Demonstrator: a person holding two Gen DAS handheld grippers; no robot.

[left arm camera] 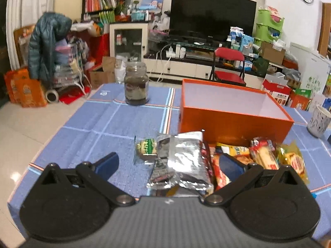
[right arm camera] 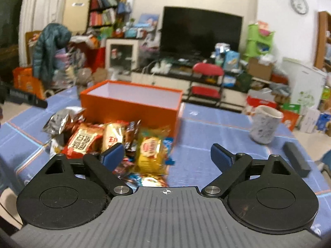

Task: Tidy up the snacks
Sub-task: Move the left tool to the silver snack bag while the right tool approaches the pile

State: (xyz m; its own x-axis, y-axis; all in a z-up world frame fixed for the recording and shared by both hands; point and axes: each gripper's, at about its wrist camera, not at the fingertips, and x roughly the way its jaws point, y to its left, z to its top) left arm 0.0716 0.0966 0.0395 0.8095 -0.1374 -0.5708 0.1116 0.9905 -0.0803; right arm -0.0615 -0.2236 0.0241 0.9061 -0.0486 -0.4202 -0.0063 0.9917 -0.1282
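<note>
Orange box (left arm camera: 233, 122) sits empty at the far side, snack packets (right arm camera: 115, 142) heaped near it; left gripper (left arm camera: 168, 166) and right gripper (right arm camera: 167, 157) both gape wide, holding nothing.

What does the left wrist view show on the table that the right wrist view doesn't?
Only the left wrist view shows the dark glass jar standing left of the box, and a small green-labelled packet lying apart at the left of the pile. Only the right wrist view shows the black bar lying right of the mug. Both show the orange box with nothing visible inside it, the snack pile in front of it, the silver bag, the mug and the blue cloth. Each view shows its own tool open: left tool, right tool.
</note>
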